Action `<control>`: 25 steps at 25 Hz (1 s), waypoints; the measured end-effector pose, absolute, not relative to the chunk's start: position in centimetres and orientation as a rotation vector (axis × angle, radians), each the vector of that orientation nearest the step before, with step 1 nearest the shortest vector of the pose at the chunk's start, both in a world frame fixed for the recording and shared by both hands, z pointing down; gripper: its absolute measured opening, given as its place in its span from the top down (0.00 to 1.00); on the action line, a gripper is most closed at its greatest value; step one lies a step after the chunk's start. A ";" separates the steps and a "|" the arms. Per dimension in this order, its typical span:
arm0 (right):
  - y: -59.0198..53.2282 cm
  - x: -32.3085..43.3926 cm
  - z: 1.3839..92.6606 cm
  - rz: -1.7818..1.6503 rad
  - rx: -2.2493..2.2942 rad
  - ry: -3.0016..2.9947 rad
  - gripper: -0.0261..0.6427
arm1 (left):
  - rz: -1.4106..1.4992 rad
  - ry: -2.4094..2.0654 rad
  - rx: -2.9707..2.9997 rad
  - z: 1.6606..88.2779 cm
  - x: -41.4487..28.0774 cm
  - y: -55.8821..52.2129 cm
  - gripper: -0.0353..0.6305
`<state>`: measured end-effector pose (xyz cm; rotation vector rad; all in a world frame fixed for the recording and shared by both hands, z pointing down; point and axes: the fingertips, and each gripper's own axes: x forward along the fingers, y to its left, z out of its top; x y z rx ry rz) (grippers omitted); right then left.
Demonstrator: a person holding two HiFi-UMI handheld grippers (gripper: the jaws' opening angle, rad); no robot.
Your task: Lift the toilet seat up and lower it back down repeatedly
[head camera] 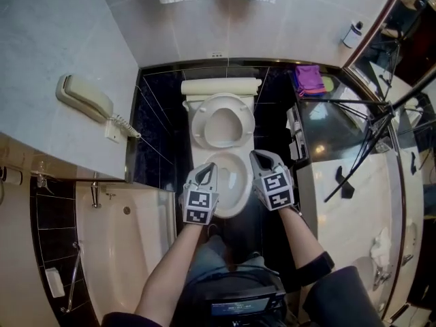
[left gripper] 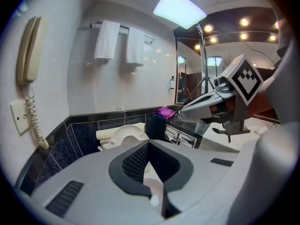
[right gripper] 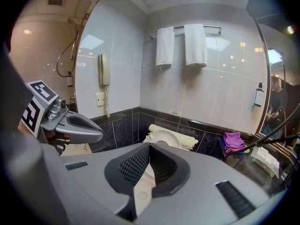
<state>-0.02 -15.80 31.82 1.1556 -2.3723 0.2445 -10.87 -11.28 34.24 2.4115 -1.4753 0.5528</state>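
Forearms [head camera: 170,268] are seen closest in the head view, and past them the left gripper [head camera: 206,171] and the right gripper [head camera: 263,158] are held over the near rim of the open toilet bowl [head camera: 235,212]. The toilet seat [head camera: 196,125] is found standing up, leaned back at the far end of the bowl. It is a smooth, shiny white ring that looks hard and slippery. In the left gripper view, the grey jaws with bumpy black pads are seen pressed together with nothing between them, and the seat [left gripper: 124,132] is seen well ahead, not touched. In the right gripper view, the jaws are also pressed together and empty, and the seat [right gripper: 165,136] is seen well ahead. It is judged that the seat could be tipped and dropped with a bang, because slippery plastic can only be nudged by shut jaws, not pinched.
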 end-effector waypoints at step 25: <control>0.2 10.0 32.1 0.195 1.104 -2.412 0.94 | 0.500 -1.593 2.363 32.4 -3.4 5.4 0.97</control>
